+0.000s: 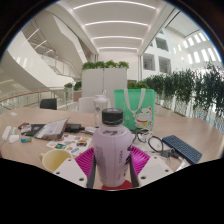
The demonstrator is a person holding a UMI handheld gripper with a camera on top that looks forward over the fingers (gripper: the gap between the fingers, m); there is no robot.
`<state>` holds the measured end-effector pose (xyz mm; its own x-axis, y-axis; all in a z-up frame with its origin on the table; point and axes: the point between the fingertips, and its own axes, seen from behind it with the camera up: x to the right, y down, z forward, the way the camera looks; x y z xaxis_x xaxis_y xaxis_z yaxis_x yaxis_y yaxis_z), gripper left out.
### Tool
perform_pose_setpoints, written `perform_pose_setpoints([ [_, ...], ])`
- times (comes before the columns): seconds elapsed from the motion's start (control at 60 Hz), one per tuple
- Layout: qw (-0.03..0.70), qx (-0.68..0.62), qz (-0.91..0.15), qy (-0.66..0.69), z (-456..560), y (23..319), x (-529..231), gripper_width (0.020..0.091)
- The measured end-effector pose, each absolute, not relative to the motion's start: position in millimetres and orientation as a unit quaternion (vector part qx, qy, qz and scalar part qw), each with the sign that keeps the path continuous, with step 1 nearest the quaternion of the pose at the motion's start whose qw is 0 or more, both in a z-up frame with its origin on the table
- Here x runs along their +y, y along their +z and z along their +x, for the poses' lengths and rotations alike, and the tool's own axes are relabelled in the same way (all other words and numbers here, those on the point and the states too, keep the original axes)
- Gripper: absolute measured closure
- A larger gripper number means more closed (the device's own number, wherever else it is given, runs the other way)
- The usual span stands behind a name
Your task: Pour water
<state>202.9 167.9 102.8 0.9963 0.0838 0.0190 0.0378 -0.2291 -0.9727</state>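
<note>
So from the gripper view, the hand-held gripper [113, 168] has a clear plastic bottle [113, 145] clamped between its two pink pads [86, 160], one pad pressing on each side, bottle upright with its cap on top, sitting right between the fingers and rising just ahead of them. Beyond the bottle and a bit to the right there's a green cup [131, 104] standing on the counter [185, 128], which I'd guess is where the water's headed. If that's the plan, I'd bring the bottle's mouth right over the cup's rim before tilting, then tip slowly so it doesn't glug and splash, keeping the squeeze steady since thin plastic can buckle. Can't tell from here whether the cap is actually off, so worth checking that first. The counter is a light wood top and pretty cluttered: papers and small stuff to the left of the fingers, a yellow bowl [56, 158] just left of them, a dark flat device [182, 148] off to the right. The room's a big bright atrium with curved ceiling light strips, white planters [105, 78] with greenery beyond the counter, and more plants along the right.
</note>
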Motion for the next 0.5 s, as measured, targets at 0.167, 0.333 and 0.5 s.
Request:
perform_pose_setpoints([
  [0.167,0.600,-0.041,-0.798,0.037,213.8,61.7,157.7,0.0591],
  [0.333,0.604,-0.050,-0.794,0.043,212.5,56.0,164.5,0.0589],
  [0.5,0.569,-0.044,-0.820,0.045,214.7,47.7,158.8,0.0500],
])
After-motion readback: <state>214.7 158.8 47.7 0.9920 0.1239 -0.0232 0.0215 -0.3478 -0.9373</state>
